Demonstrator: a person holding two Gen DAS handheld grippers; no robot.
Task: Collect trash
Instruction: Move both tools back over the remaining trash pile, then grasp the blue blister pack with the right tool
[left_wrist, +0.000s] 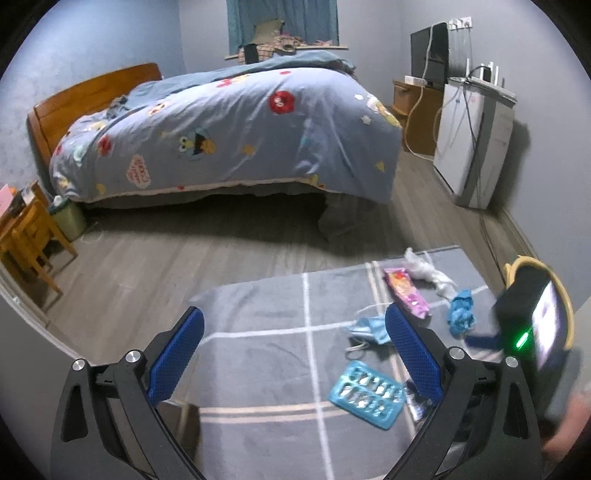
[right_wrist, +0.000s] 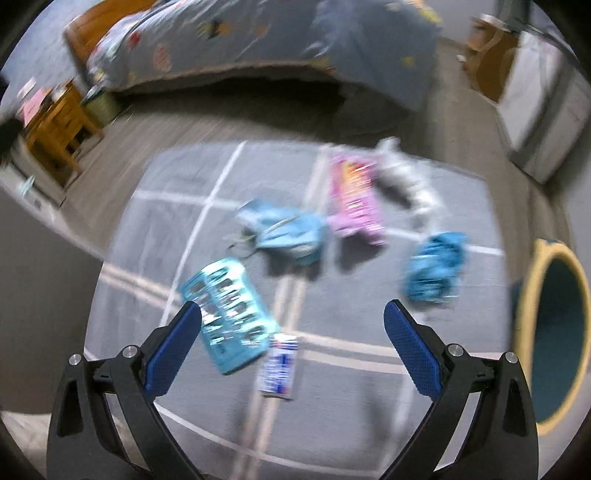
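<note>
Trash lies scattered on a grey table cover (left_wrist: 258, 369) (right_wrist: 369, 369): a turquoise blister pack (left_wrist: 365, 394) (right_wrist: 229, 314), a blue face mask (left_wrist: 367, 328) (right_wrist: 288, 230), a pink wrapper (left_wrist: 406, 291) (right_wrist: 356, 195), a white crumpled tissue (left_wrist: 430, 271) (right_wrist: 406, 173), a crumpled blue piece (left_wrist: 461, 310) (right_wrist: 434, 267) and a small white packet (right_wrist: 279, 365). A yellow-rimmed bin (right_wrist: 550, 332) (left_wrist: 532, 264) stands at the right. My left gripper (left_wrist: 293, 354) is open above the cover, empty. My right gripper (right_wrist: 293, 350) is open over the blister pack and packet; its body (left_wrist: 532, 325) shows at the right of the left wrist view.
Beyond the table stands a bed with a blue patterned quilt (left_wrist: 229, 125). A wooden chair (left_wrist: 26, 236) and a green bin (left_wrist: 68, 218) are at the left. A white appliance (left_wrist: 472, 140) with cables and a wooden cabinet (left_wrist: 413, 107) line the right wall.
</note>
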